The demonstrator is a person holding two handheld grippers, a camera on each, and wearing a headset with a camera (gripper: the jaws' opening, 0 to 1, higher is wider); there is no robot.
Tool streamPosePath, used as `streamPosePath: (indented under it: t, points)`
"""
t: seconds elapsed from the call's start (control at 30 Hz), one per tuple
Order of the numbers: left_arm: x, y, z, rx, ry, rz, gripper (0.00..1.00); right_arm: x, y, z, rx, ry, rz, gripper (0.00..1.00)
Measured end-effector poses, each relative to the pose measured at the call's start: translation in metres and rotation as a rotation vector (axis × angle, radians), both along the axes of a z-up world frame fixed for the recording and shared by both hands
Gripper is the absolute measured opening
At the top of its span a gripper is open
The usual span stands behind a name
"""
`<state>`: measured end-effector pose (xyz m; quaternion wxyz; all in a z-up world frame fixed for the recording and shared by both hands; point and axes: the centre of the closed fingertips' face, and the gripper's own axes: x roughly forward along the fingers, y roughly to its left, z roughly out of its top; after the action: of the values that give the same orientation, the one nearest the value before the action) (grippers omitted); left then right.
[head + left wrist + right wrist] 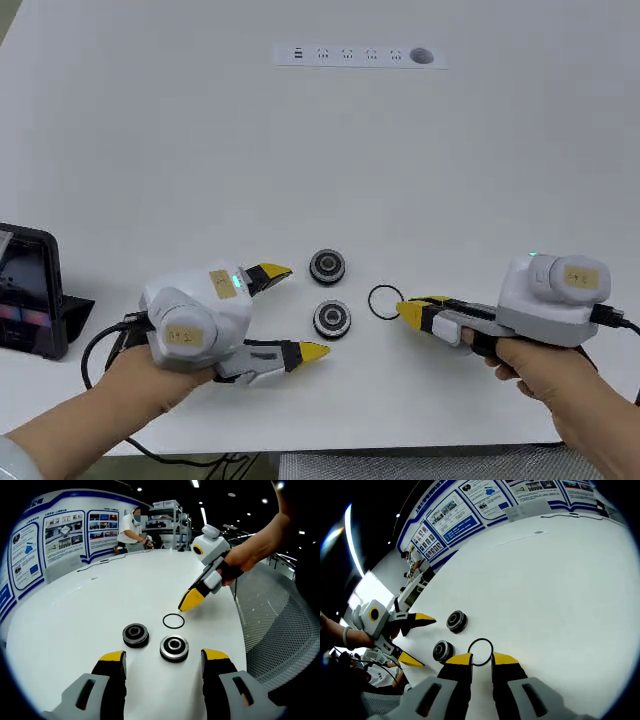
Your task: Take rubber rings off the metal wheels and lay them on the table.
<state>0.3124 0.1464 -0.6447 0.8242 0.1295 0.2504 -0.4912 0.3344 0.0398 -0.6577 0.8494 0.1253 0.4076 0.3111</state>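
Two metal wheels sit side by side on the white table, the far wheel [327, 266] [136, 634] [456, 621] and the near wheel [332, 319] [174, 647] [442, 650]. The far one looks darker around its rim. A loose black rubber ring [384, 301] [173, 621] [480, 652] lies flat on the table to their right. My left gripper [292, 311] [162, 656] [422, 641] is wide open, its tips just left of the wheels and nothing between them. My right gripper [412, 310] [188, 601] [482, 658] points at the ring, jaws a narrow gap apart, tips at the ring's edge.
A white power strip [360, 55] lies at the table's far side. A black device with a screen [30, 290] stands at the left edge, a cable [100, 345] trailing near my left hand. The table's front edge [400, 435] runs just below both hands.
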Motion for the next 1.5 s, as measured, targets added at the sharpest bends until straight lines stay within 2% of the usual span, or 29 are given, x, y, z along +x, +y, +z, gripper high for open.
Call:
streamPosePath:
  t: [0.03,0.1,0.17,0.47,0.7,0.87,1.0,1.23,1.5]
  points:
    - [0.000,-0.001,0.000,-0.001,0.001,-0.001,0.61,0.001,0.001,0.002,-0.009,-0.020,0.015,0.16]
    - [0.000,-0.003,0.003,-0.006,-0.004,-0.006,0.59,-0.003,0.010,0.006,0.033,-0.006,0.036,0.16]
    - [-0.001,-0.006,0.004,-0.012,-0.003,-0.010,0.57,-0.005,0.015,0.008,0.052,0.000,0.051,0.16]
    - [-0.002,-0.014,0.006,-0.008,0.000,-0.033,0.46,-0.013,0.029,0.006,0.087,0.026,0.065,0.15]
    - [-0.003,-0.021,0.005,0.001,0.003,-0.053,0.30,-0.019,0.038,0.005,0.117,0.048,0.076,0.14]
    - [-0.002,-0.024,0.002,0.019,0.009,-0.058,0.28,-0.021,0.041,0.004,0.127,0.059,0.075,0.14]
    - [-0.003,-0.025,-0.001,0.033,0.015,-0.071,0.21,-0.023,0.043,0.003,0.132,0.064,0.076,0.14]
    - [-0.003,-0.026,-0.005,0.057,0.017,-0.088,0.18,-0.022,0.046,0.003,0.146,0.074,0.073,0.14]
    - [-0.004,-0.027,-0.009,0.079,0.014,-0.111,0.14,-0.023,0.054,0.003,0.201,0.120,0.061,0.14]
